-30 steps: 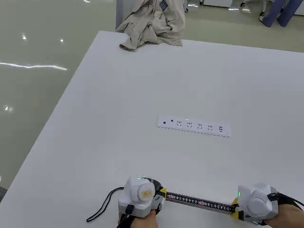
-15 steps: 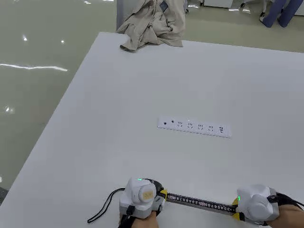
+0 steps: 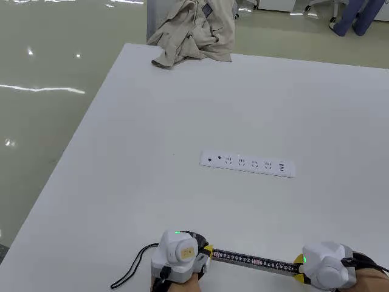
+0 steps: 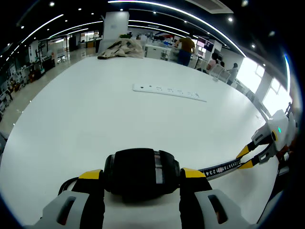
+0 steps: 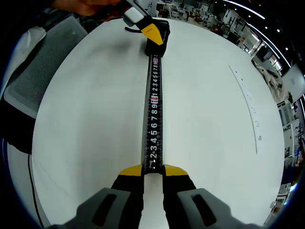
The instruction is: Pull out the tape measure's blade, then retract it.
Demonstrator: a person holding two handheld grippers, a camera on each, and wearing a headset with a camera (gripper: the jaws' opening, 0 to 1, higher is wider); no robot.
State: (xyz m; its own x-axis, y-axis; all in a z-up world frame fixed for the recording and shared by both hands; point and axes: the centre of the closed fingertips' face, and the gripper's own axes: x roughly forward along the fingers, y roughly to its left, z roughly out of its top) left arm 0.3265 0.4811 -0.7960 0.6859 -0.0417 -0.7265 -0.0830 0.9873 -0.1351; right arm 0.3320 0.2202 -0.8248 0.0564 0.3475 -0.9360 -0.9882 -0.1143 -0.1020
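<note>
In the head view, the black numbered steel blade [image 3: 255, 261] stretches along the white desk's [image 3: 182, 121] near edge, between the left gripper [image 3: 205, 255] and the right gripper [image 3: 298, 268]. The left gripper view shows its yellow-tipped fingers [image 4: 90, 174] clamped on the black round tape measure case [image 4: 141, 167]. In the right gripper view, the fingers pinch the blade's tip.

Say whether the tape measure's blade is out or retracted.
Out: the blade runs from the case in the left gripper to the right gripper pinching its end.
</note>
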